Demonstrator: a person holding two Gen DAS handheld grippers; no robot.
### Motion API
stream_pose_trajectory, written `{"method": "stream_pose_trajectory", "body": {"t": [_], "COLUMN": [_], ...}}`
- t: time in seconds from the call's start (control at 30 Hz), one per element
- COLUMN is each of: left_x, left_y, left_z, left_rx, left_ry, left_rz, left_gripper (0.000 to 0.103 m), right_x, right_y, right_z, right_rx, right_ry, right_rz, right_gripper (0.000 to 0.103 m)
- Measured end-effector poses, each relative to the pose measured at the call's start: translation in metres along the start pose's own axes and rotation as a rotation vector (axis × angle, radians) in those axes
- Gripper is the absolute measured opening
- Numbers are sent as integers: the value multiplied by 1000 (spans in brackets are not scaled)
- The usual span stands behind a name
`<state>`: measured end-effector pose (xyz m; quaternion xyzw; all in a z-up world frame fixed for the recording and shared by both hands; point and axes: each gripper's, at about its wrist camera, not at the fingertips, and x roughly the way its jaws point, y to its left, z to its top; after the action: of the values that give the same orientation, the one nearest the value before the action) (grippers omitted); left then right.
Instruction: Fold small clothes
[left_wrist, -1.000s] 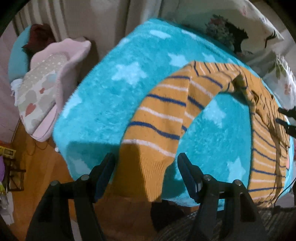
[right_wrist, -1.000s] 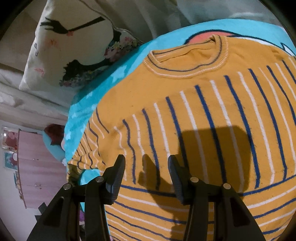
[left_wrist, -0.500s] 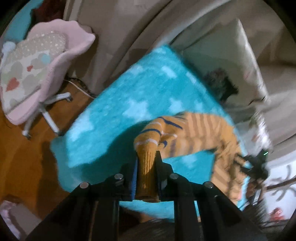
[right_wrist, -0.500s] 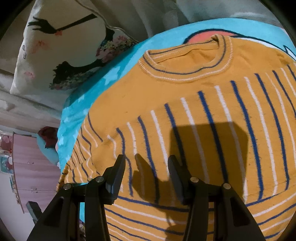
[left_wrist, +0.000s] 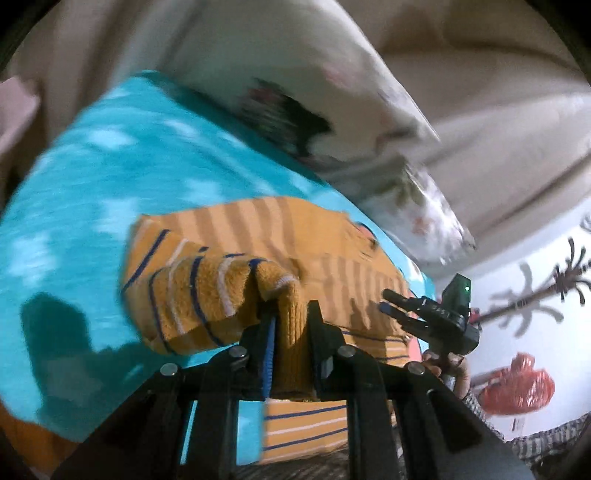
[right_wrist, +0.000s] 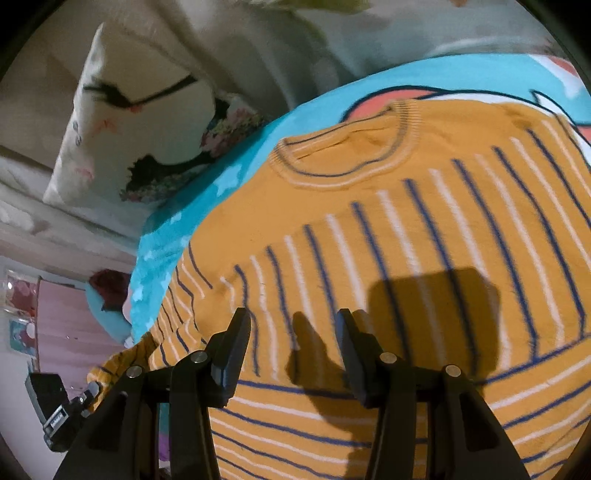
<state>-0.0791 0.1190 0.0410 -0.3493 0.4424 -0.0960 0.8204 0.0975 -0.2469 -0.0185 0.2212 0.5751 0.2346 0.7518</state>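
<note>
Since earlier frame, left gripper (left_wrist: 290, 314) is lifting sleeve cuff (left_wrist: 291, 332), pinching it, carrying it over sweater (right_wrist: 406, 258) body. Sweater is lying on blue blanket (left_wrist: 110, 166). Right gripper (right_wrist: 293, 332) is hovering, spread apart, holding nothing. First fold only starting; rest left.

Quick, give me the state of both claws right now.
Left claw: closed on the sleeve cuff of the orange striped sweater.
Right claw: open, holding nothing, above the sweater's body.
</note>
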Motion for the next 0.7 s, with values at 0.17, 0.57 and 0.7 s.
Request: {"method": "stream_pose_trajectory", "body": {"t": [0.17, 0.57, 0.7], "left_x": [60, 217, 203], "left_y": [-78, -186, -186], "left_z": [-2, -49, -64], "left_rx": [104, 220, 263], "left_ry": [56, 321, 336], "left_rz": [-71, -84, -74], "left_gripper": [15, 20, 43], "right_x": [-40, -123, -118], "right_y": [-44, -135, -128], "right_z": [-7, -16, -16], "right_rx": [48, 156, 110], "right_ry": [-43, -109, -81], "right_rz": [5, -26, -5], "right_gripper": [52, 52, 52]}}
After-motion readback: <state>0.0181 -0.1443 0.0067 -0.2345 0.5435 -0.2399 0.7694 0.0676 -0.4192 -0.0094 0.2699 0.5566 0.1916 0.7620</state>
